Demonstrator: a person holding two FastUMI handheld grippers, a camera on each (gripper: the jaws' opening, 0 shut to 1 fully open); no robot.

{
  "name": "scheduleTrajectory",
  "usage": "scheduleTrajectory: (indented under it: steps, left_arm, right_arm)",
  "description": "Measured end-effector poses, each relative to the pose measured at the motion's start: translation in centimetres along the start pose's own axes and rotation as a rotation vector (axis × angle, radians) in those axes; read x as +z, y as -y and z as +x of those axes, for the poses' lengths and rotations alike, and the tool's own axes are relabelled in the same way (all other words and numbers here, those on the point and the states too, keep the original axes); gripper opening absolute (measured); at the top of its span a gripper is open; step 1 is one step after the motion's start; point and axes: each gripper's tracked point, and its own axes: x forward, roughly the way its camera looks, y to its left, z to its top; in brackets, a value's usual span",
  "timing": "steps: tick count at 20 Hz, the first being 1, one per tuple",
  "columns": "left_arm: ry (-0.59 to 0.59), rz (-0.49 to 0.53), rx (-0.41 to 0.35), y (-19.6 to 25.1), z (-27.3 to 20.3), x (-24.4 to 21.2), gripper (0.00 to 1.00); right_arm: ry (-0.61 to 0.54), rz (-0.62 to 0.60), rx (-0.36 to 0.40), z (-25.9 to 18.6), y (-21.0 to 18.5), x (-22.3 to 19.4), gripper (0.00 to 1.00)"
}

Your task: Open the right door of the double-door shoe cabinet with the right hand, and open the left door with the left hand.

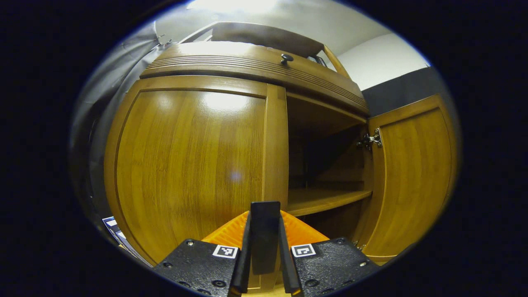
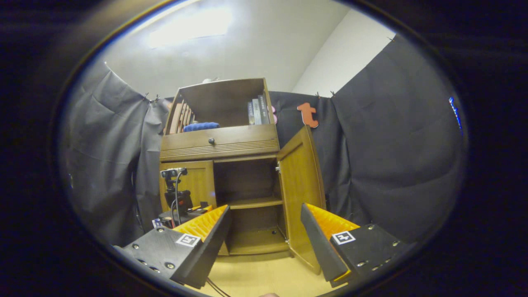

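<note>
The wooden shoe cabinet (image 2: 218, 148) has two doors. Its left door (image 1: 189, 165) lies flat and closed right in front of the left gripper view. At that door's right edge stands a dark upright handle (image 1: 265, 222), and my left gripper (image 1: 265, 214) is shut on it. The right door (image 1: 416, 177) (image 2: 301, 185) stands swung out, baring the inner shelf (image 1: 326, 198). In the right gripper view my right gripper (image 2: 266, 239) is open with nothing between its fingers, held back from the cabinet and facing the open half. The left gripper's housing (image 2: 175, 194) shows in front of the left door (image 2: 198, 181).
A drawer with a dark knob (image 1: 286, 58) runs above the doors. An open top shelf holds books (image 2: 258, 111) and a blue item (image 2: 201, 126). Black cloth walls (image 2: 392, 156) stand on both sides. A tan floor (image 2: 264, 276) lies before the cabinet.
</note>
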Motion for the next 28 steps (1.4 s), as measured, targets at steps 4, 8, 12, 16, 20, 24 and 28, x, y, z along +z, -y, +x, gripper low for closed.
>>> scheduleTrajectory:
  steps: [4, 8, 12, 16, 20, 24, 28]
  left_arm:
    - [-0.056, 0.017, -0.048, 0.5, -0.9, -0.3, 0.29]
    - [-0.165, -0.014, -0.059, 0.7, -2.1, -0.5, 0.27]
    - [-0.190, 0.025, -0.095, 1.1, -3.5, -0.6, 0.27]
    - [-0.196, 0.022, -0.130, 1.3, -6.1, 0.0, 0.27]
    - [-0.186, 0.020, -0.153, 1.2, -8.0, 0.4, 0.26]
    - [-0.177, 0.022, -0.152, 0.9, -9.7, 0.9, 0.26]
    - [-0.164, 0.013, -0.156, 0.4, -11.8, 1.4, 0.28]
  right_arm:
    - [0.009, 0.022, 0.027, -0.2, -0.7, 0.4, 1.00]
    - [0.011, 0.019, 0.051, -0.3, -1.4, -0.1, 1.00]
    - [-0.006, 0.035, 0.042, -0.7, -1.8, -0.4, 1.00]
    - [-0.003, -0.029, -0.005, -1.6, -2.0, 0.3, 0.96]
    - [-0.030, -0.063, -0.013, -1.9, -2.9, -0.1, 1.00]
    - [-0.036, -0.096, -0.020, -2.2, -3.3, 0.4, 0.96]
    - [-0.020, -0.079, -0.015, -2.7, -3.1, 0.6, 0.96]
